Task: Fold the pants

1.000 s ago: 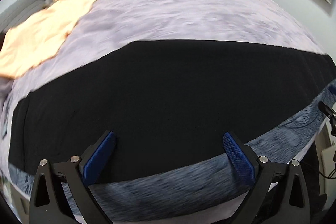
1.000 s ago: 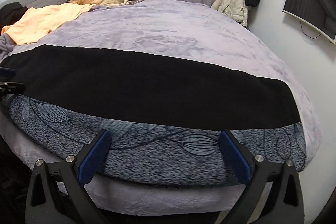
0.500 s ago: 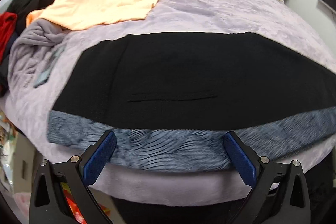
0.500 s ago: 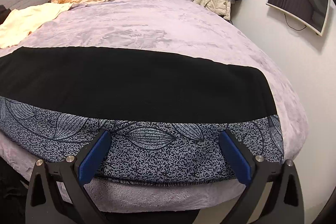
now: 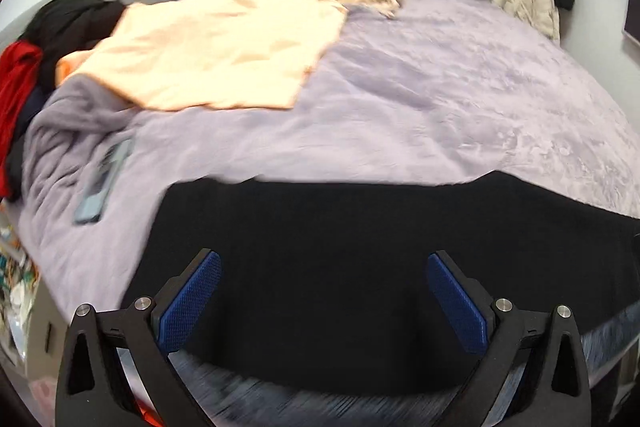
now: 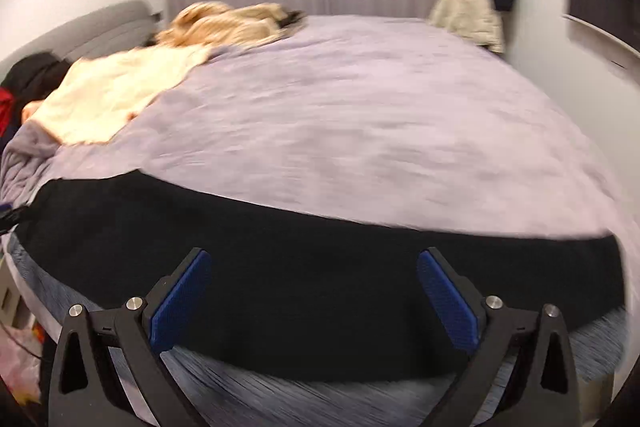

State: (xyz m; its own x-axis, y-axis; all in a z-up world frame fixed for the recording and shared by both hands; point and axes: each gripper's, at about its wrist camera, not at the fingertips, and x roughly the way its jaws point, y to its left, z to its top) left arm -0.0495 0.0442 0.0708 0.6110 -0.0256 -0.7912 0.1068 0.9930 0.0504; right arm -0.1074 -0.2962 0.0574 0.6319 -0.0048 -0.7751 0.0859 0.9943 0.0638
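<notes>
The bed (image 5: 460, 99) fills both views, with the pants (image 5: 360, 267) laid flat as a black band across the lower frame, along the near edge. Left claw (image 5: 324, 301) and right claw (image 6: 314, 297) both stand wide apart over the cloth, gripping nothing. Risk: a shallow pinch may catch one layer only, or drag the pants off the edge.

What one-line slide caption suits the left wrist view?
Open left hand-held gripper poised over black pants spread across a lilac bedspread, peach cloth behind.
</notes>
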